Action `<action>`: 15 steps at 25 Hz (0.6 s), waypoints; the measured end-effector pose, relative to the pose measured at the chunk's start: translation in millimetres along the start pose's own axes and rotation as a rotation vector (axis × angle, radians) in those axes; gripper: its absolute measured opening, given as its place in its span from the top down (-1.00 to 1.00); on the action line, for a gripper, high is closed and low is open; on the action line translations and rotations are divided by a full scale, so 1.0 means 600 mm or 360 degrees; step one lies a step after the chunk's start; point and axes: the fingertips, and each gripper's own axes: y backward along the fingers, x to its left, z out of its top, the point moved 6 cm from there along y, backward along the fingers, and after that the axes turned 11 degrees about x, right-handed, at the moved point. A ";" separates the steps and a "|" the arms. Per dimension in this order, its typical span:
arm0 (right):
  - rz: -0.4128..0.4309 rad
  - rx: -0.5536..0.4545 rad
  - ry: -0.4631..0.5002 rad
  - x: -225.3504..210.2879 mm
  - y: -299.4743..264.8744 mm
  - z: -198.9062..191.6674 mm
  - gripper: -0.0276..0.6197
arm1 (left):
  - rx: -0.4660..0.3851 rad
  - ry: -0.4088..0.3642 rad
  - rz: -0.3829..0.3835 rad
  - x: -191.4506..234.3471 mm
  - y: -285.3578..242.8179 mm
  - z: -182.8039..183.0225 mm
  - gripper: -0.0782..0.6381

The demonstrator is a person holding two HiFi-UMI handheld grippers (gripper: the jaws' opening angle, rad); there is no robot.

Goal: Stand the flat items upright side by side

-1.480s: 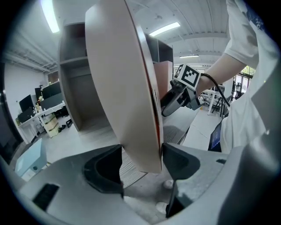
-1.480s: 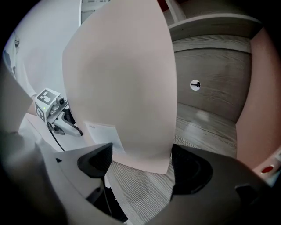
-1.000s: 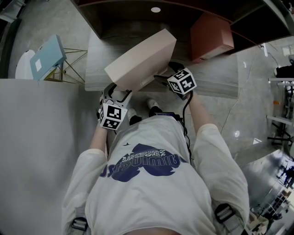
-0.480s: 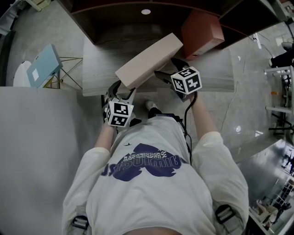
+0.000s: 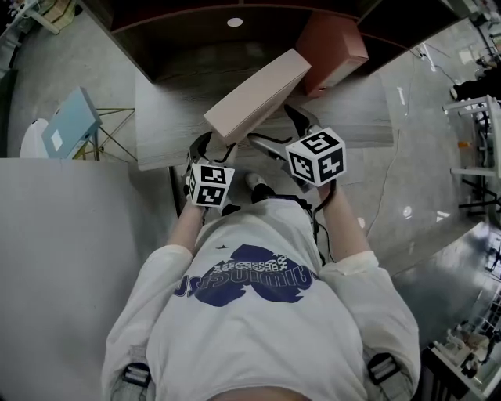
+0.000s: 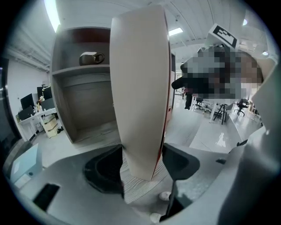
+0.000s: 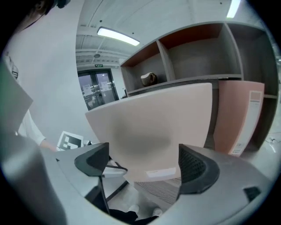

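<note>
A flat beige box (image 5: 258,90) hangs tilted over the grey wooden desk (image 5: 164,117), its far end raised toward the shelf. My left gripper (image 5: 215,146) is shut on its near lower end. In the left gripper view the beige box (image 6: 140,88) stands edge-on, pinched between the jaws of the left gripper (image 6: 140,162). My right gripper (image 5: 274,129) sits just right of the box; its jaws have just been opening. In the right gripper view the right gripper (image 7: 145,169) is wide open, with the beige box (image 7: 153,127) beyond it and no pad touching. A pink flat box (image 5: 333,47) (image 7: 237,118) stands upright at the back right.
A dark shelf unit (image 5: 196,23) rises behind the desk, with a small round pot (image 7: 149,79) on its upper shelf. A light-blue panel on a wire stand (image 5: 66,125) is off the desk's left end. Glossy floor (image 5: 423,172) lies to the right.
The right gripper has risen and come off the beige box, jaws wider. The box has turned more onto its edge in the left gripper, which shifted slightly right.
</note>
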 end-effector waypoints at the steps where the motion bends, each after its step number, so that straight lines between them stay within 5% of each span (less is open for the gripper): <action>1: 0.0007 -0.0016 -0.0013 0.014 0.004 0.004 -0.49 | 0.0000 0.0007 -0.0005 -0.003 -0.002 0.004 -0.04; 7: -0.0004 -0.0067 -0.0071 0.081 0.008 0.025 -0.53 | -0.0001 0.0017 -0.0051 -0.020 -0.015 0.023 -0.04; 15: -0.0242 -0.0025 -0.0169 0.055 0.001 0.013 -0.53 | -0.0005 -0.0031 -0.0150 -0.042 -0.016 0.028 -0.04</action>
